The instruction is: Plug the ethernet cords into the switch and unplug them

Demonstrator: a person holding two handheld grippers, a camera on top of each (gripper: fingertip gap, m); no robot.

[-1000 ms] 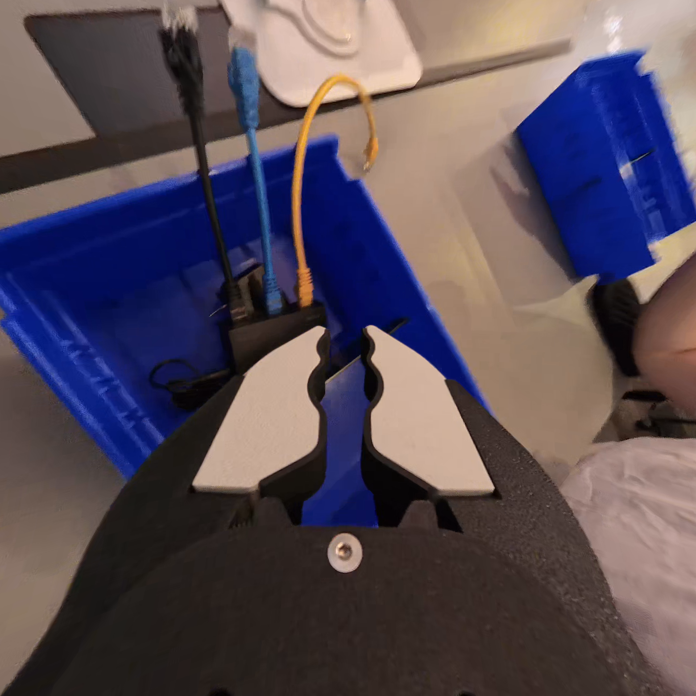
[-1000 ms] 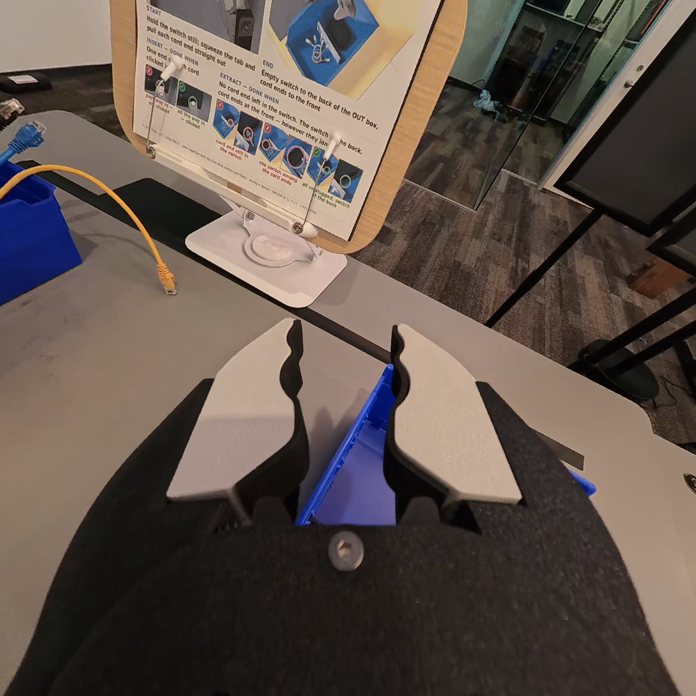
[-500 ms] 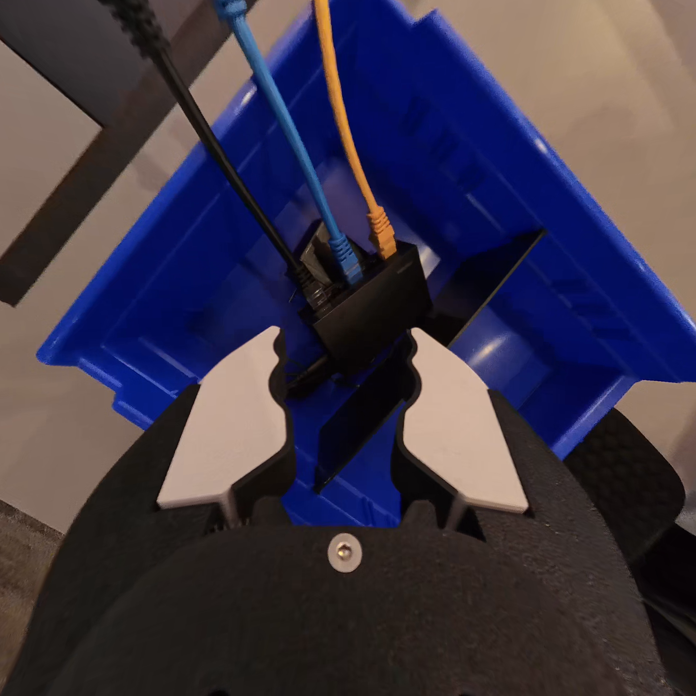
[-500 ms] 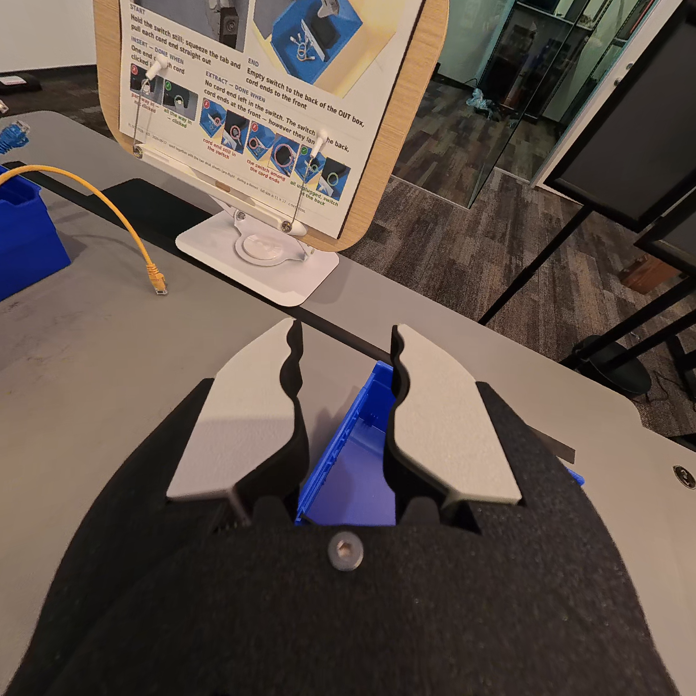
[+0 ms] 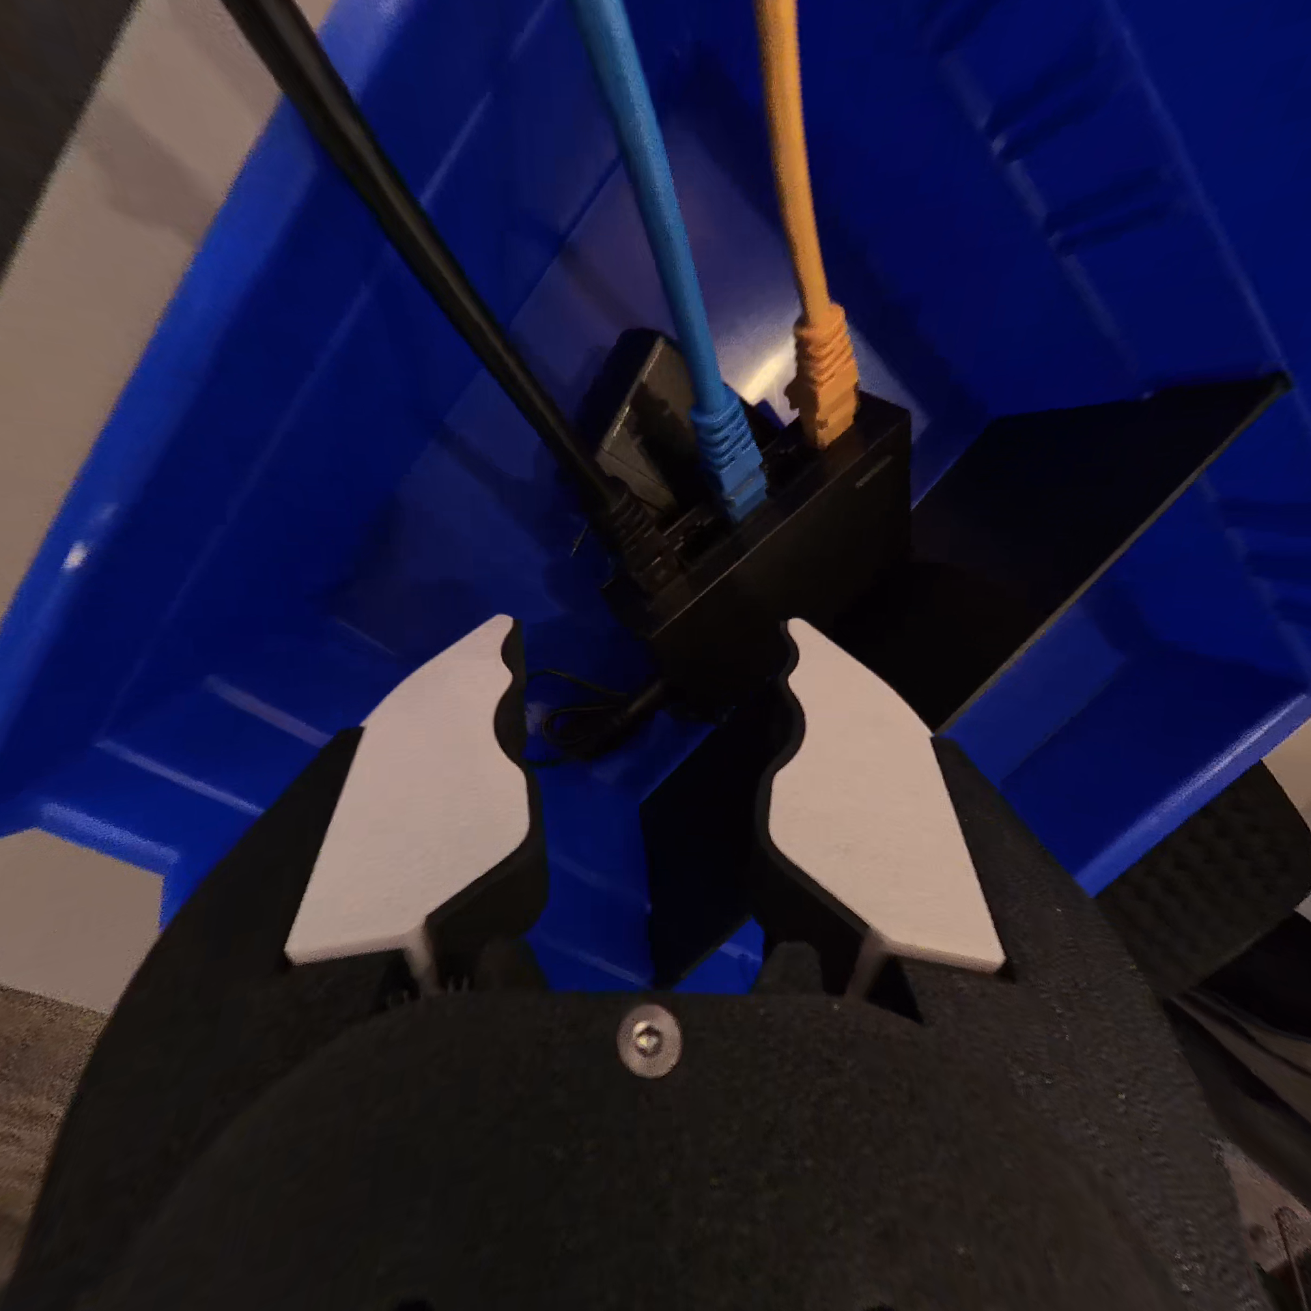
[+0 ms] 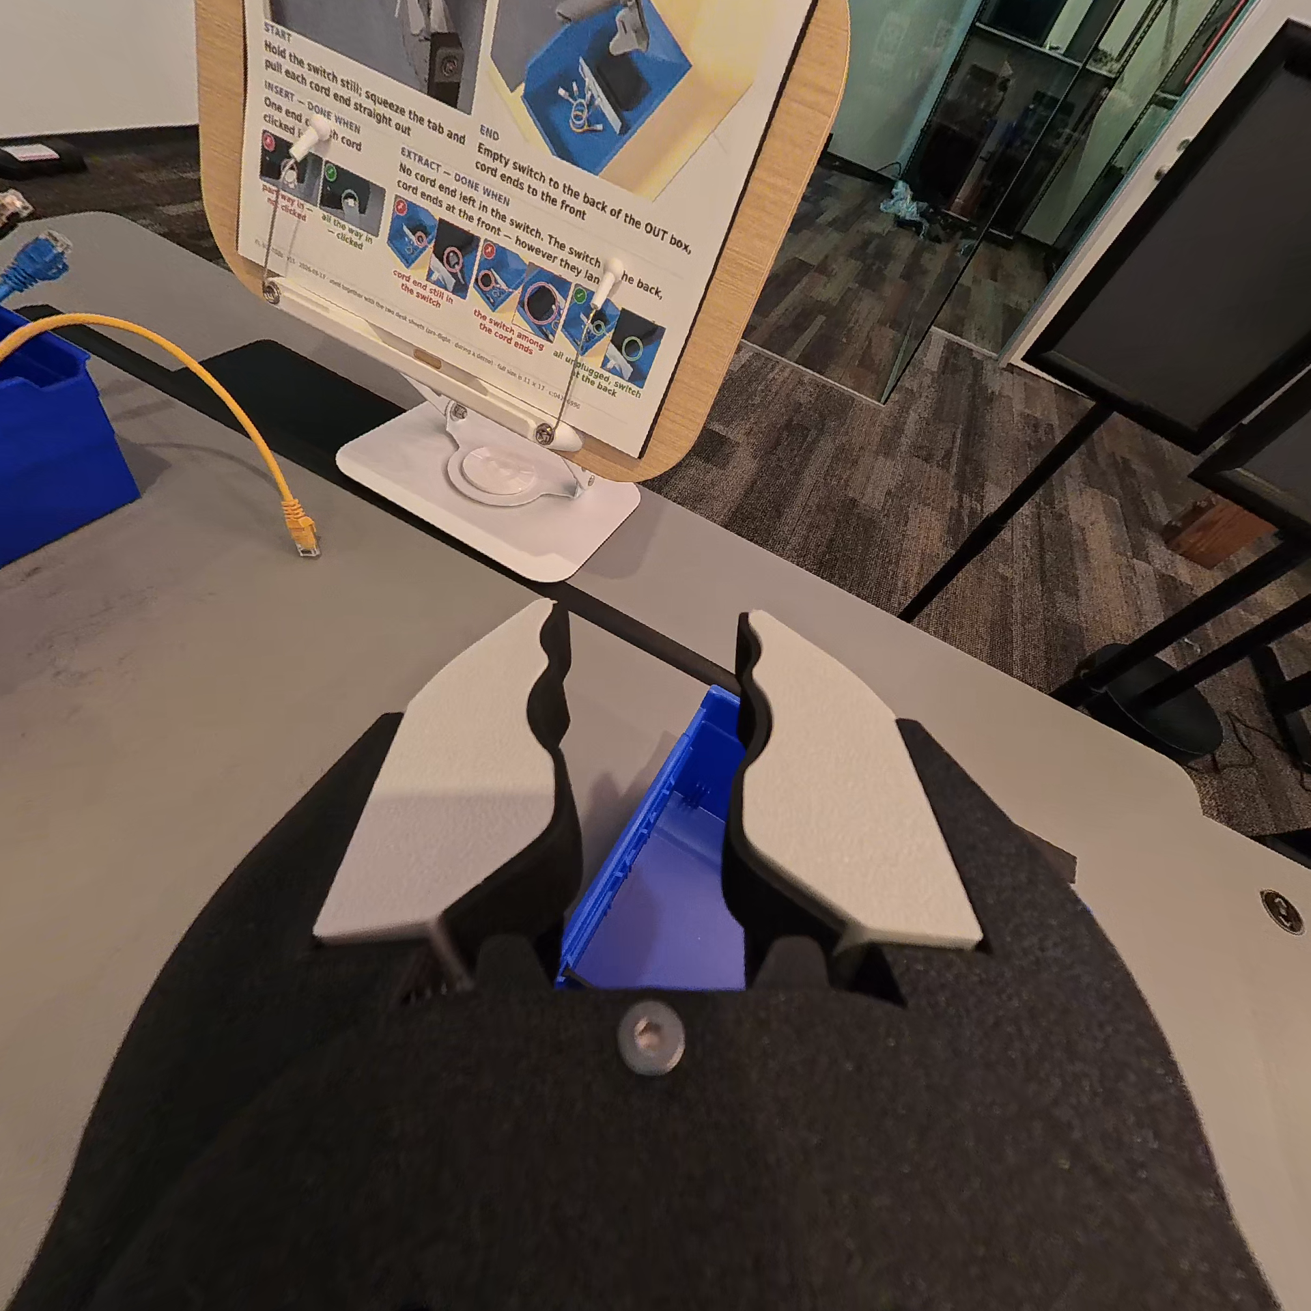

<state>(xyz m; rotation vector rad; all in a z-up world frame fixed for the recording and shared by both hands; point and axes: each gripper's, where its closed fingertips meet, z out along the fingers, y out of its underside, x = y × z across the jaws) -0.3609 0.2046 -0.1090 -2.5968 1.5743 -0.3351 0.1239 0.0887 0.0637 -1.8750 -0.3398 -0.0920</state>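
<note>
Small black box-shaped network switch (image 5: 780,539) inside a deep blue plastic bin (image 5: 248,496), beside an upright black divider panel (image 5: 1064,511). Plugged into its ports: a black cord (image 5: 397,213), a blue cord (image 5: 660,213) and a yellow-orange cord (image 5: 798,177). Left gripper (image 5: 649,624) low over the bin, jaws wide apart, switch just ahead of the tips, seemingly untouched though blur hampers judging. Right gripper (image 6: 647,610) jaws parted with nothing between, above a second blue plastic bin (image 6: 674,887) near the grey surface (image 6: 213,709) far edge; yellow-orange cord's loose plug (image 6: 301,528) on the surface, near a white-based instruction stand (image 6: 496,489).
</note>
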